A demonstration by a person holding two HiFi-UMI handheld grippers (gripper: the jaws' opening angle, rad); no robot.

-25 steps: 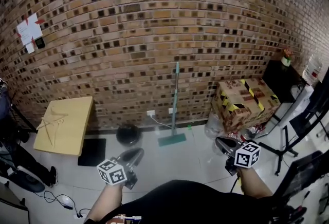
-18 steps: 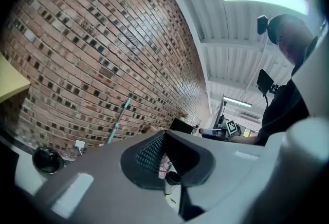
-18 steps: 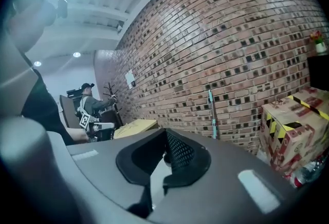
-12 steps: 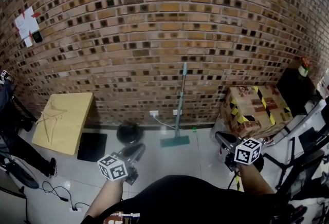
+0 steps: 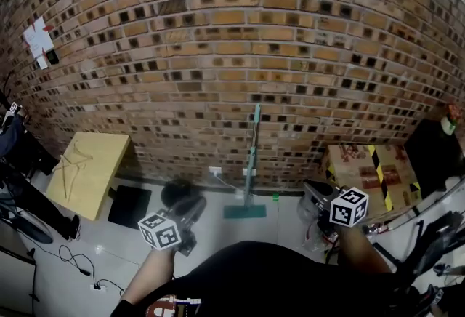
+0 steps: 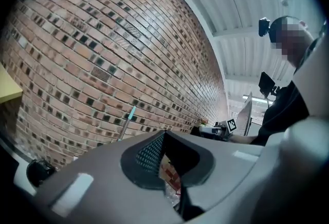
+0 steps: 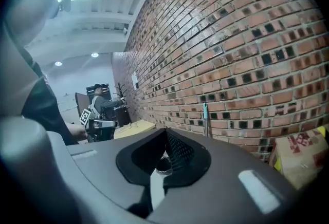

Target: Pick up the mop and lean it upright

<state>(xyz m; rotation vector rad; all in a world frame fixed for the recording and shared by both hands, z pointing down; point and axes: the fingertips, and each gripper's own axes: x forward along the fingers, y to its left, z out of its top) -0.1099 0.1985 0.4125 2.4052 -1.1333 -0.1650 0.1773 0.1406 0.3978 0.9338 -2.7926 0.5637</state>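
Mop (image 5: 251,163) stands upright against the brick wall (image 5: 218,54). Left claw (image 5: 190,208) and right claw (image 5: 314,193) are both pinched closed, empty. Best to back away without nudging it.

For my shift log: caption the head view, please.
Mop stands upright against the brick wall; left gripper and right gripper, both shut and empty, held low in the foreground.

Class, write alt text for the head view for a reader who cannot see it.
A teal-handled mop stands upright against a brick wall, its head on the floor. Nearer the camera, the person holds the left gripper and right gripper, both with jaws shut.
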